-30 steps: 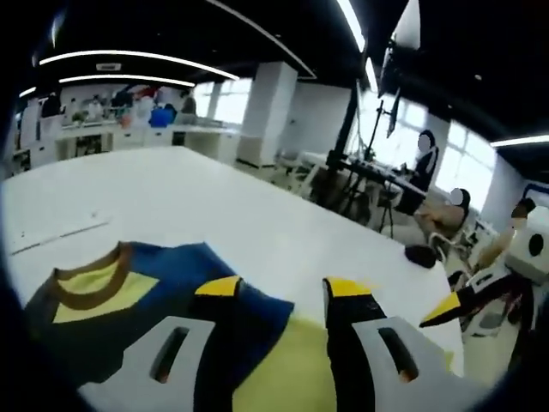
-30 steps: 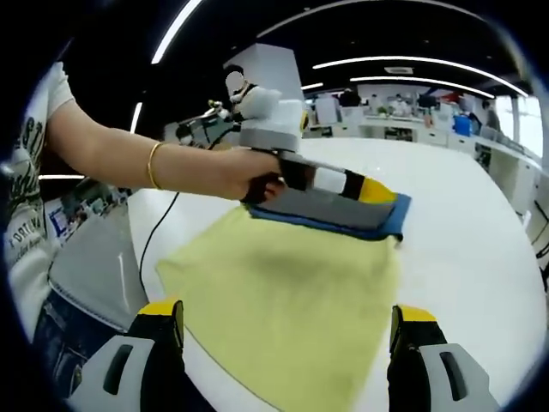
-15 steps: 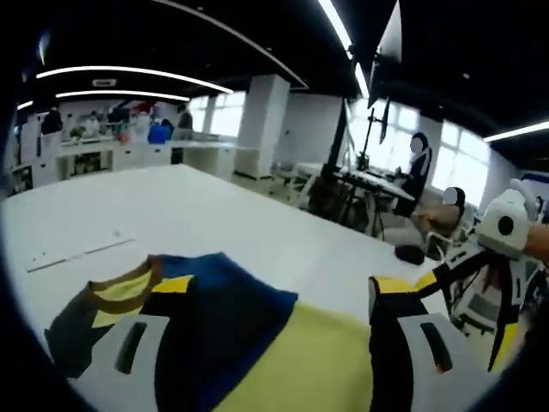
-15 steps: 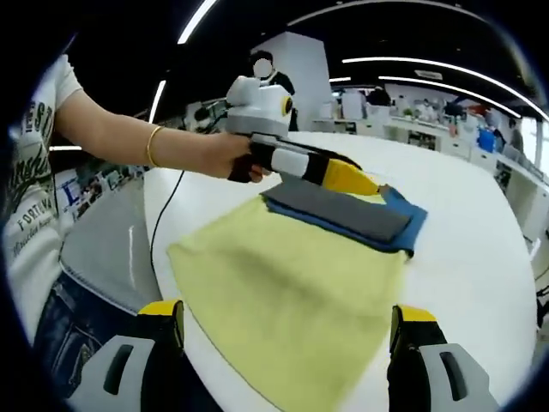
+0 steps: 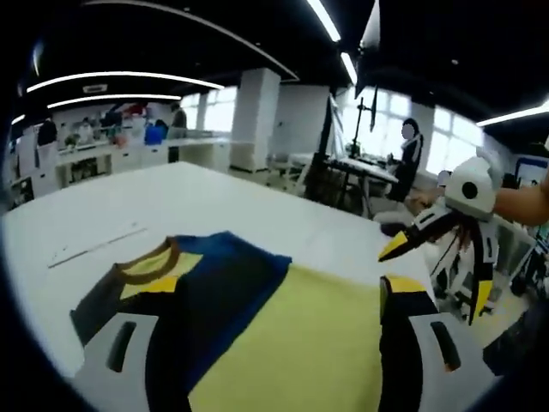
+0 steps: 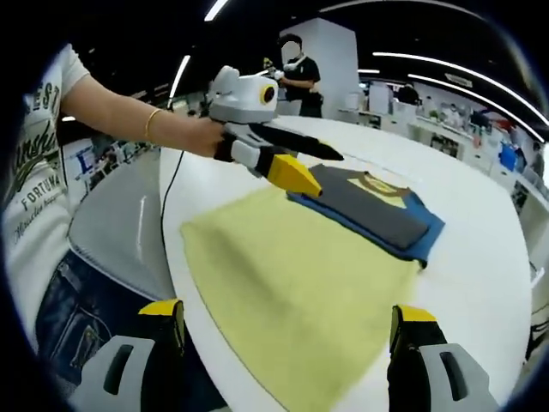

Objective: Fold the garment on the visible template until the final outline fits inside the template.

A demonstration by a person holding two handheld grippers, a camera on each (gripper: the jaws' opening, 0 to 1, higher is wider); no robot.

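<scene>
Garment [image 6: 377, 215] lies beyond yellow template [image 6: 300, 292]; left hand-held gripper [image 6: 292, 167] nearer, jaws released; right hand-held gripper [image 6: 283, 343] released.

Both grippers up, jaws spread, nothing held.

My left gripper [image 6: 296, 163] sits at 11 o'clock in the right gripper view, jaws parted, gripped by my left hand [image 6: 202, 137] with the bare forearm running out toward 9. My right gripper [image 5: 433, 257] enters the left gripper view at 3 o'clock, jaws splayed. In each own view the two jaws stand wide apart at 6.
</scene>
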